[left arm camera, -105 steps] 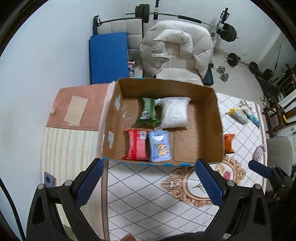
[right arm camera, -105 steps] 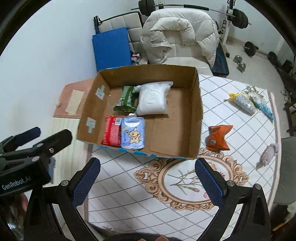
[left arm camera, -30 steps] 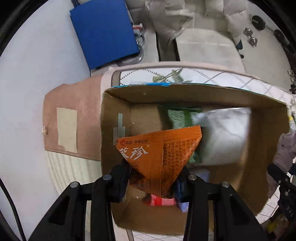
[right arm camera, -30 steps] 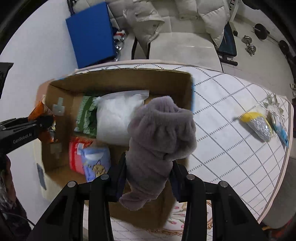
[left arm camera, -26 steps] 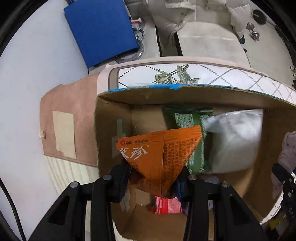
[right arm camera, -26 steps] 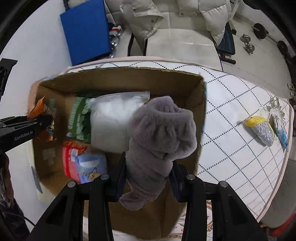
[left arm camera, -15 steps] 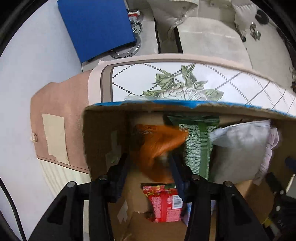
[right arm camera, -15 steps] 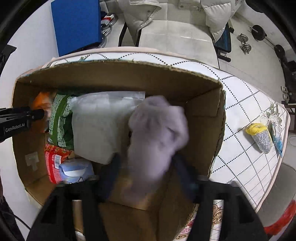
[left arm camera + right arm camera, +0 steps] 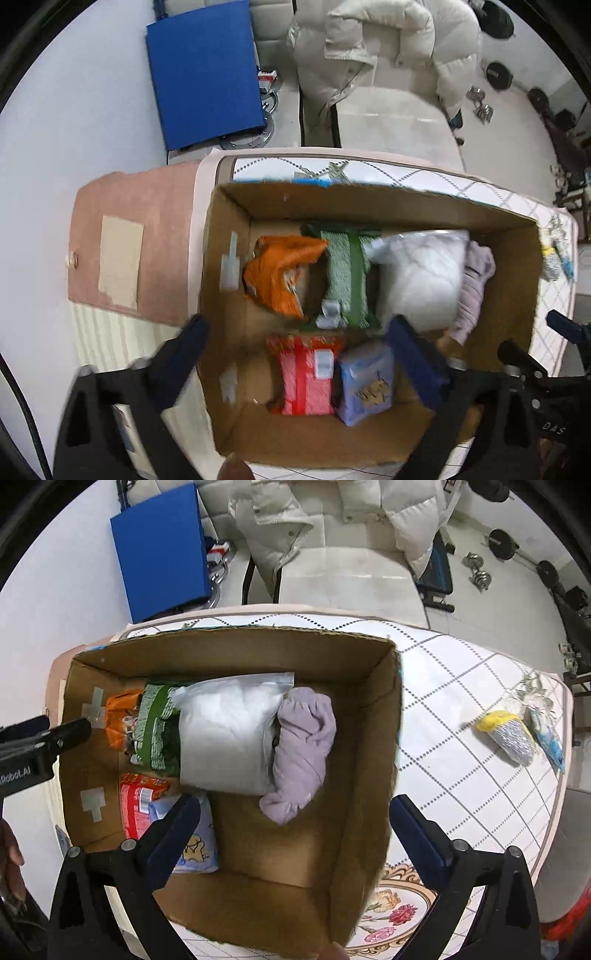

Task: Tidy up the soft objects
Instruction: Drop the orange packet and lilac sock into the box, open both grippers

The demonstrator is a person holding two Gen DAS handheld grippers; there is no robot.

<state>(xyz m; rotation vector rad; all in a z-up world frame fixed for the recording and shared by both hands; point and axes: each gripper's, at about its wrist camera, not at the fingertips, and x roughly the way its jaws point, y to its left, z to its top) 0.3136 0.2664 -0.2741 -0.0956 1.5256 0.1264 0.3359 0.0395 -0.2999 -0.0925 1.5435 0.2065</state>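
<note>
Both your grippers are wide open and hold nothing. The purple sock [image 9: 303,753] lies in the box [image 9: 373,775]. Next is the yellow and silver pouch [image 9: 508,736], at two o'clock from your right gripper [image 9: 291,823]. It slants from upper left to lower right. Your right gripper is nearer.

**Room on the box's right side**

We see bare floor in the cardboard box [image 9: 373,746] right of the purple sock [image 9: 303,753]. The white bag [image 9: 229,734], green packet [image 9: 157,727] and orange packet [image 9: 280,273] crowd the far-left half.
</note>
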